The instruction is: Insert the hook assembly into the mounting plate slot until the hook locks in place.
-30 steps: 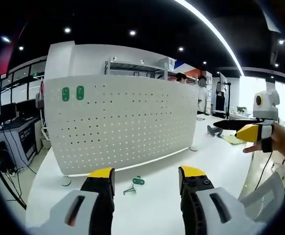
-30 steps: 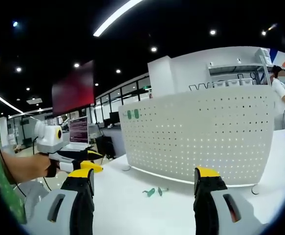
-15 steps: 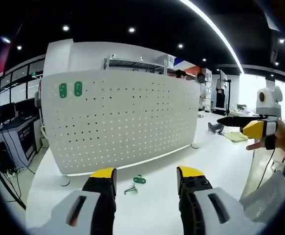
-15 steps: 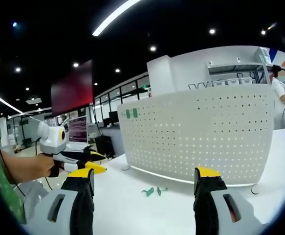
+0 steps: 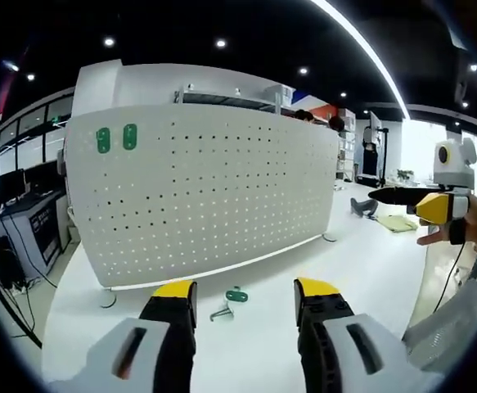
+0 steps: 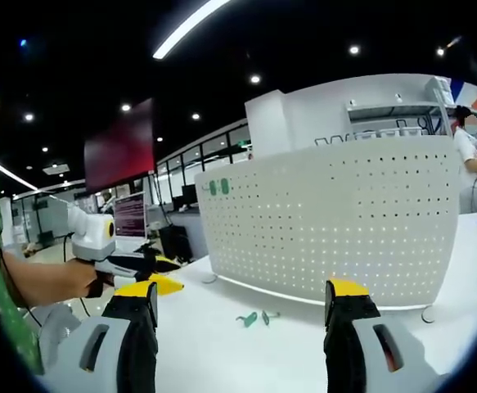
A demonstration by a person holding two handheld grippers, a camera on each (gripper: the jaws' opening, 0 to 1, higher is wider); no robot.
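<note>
A white perforated mounting plate stands upright on the white table, with two green tabs fixed near its upper left corner. In front of its foot lie a small green piece and a bent metal hook, loose on the table. My left gripper hovers open just short of them, nothing between its fingers. In the right gripper view the same plate, green piece and metal hook appear, and my right gripper is open and empty, well back from them.
A hand holds the right gripper out over the table's right side. The left gripper comes in at the left, also hand-held. People stand behind the plate. Desks with monitors lie beyond the table's left edge.
The left gripper has edged closer to the plate and the loose parts. The green piece and the metal hook lie where they were. Both grippers stay open.
</note>
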